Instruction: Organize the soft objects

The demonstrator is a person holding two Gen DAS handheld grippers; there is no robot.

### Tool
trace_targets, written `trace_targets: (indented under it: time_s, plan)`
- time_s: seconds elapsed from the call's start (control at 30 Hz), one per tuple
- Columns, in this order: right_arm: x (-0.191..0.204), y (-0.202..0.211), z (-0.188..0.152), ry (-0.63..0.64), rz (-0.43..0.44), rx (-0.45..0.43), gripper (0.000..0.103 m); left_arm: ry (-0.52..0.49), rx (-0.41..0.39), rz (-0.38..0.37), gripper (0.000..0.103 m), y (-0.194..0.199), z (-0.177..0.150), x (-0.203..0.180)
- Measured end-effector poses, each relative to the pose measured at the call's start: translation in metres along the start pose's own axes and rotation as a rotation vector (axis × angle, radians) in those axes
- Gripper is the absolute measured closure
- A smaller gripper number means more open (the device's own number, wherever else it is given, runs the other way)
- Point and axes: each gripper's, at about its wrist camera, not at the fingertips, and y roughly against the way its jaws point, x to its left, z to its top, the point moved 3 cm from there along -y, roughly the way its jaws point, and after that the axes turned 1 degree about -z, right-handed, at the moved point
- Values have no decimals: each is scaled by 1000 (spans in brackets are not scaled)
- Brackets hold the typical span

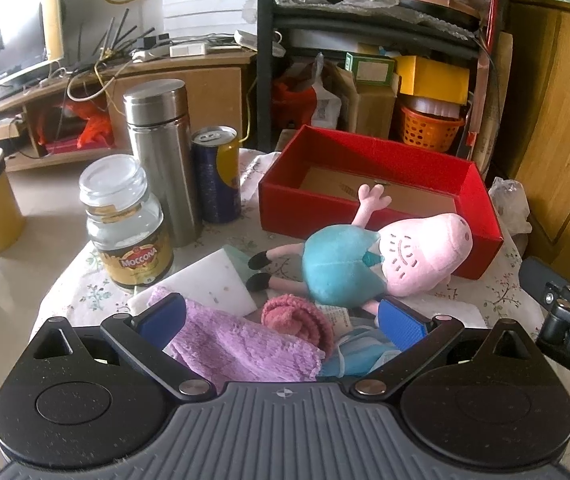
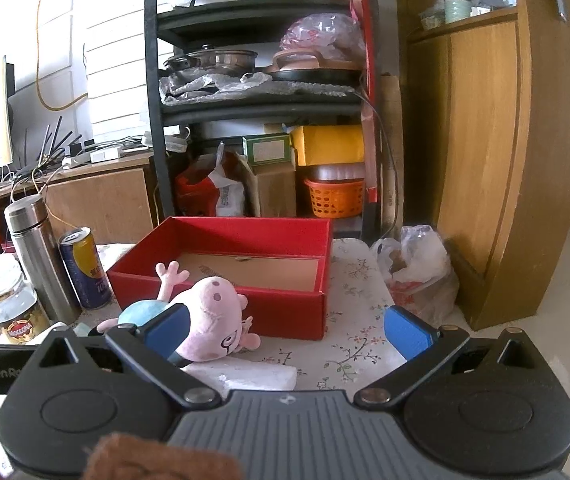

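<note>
Organizing soft objects, opening stage. The red box (image 1: 381, 184) stands ahead of both grippers with only its cardboard floor showing, so by all appearance nothing has been sorted yet. The soft items lie on the table (image 2: 349, 360) short of the box: the pig plush (image 1: 369, 260) just beyond the left gripper (image 1: 281, 320), one raised arm reaching over the near box wall; the purple cloth (image 1: 241, 344) and a rolled pink cloth (image 1: 297, 320) between that gripper's fingers; a blue fabric piece (image 1: 361, 356) just inside its right finger; a white sponge block (image 1: 213, 280) ahead and to its left. The left gripper is spread wide around the cloths and not closed on them. The right gripper (image 2: 285, 332) is equally wide and holds nothing; the plush head sits by its left finger.

Clearance: the box's near wall must be cleared from above. To the left gripper's forward left, a glass jar (image 1: 125, 220), steel flask (image 1: 161, 160) and can (image 1: 217, 176) crowd the table. Right of the right gripper the table edge is near, with a plastic bag (image 2: 417, 272) beyond; bare tablecloth lies straight ahead of it.
</note>
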Motion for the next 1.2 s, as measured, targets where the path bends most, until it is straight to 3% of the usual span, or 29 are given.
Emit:
trace_targets:
  time_s: [1.2]
  plan:
    - [0,-2,-4,1,-2,15,24,-1,1,4,5,1,-1,-1]
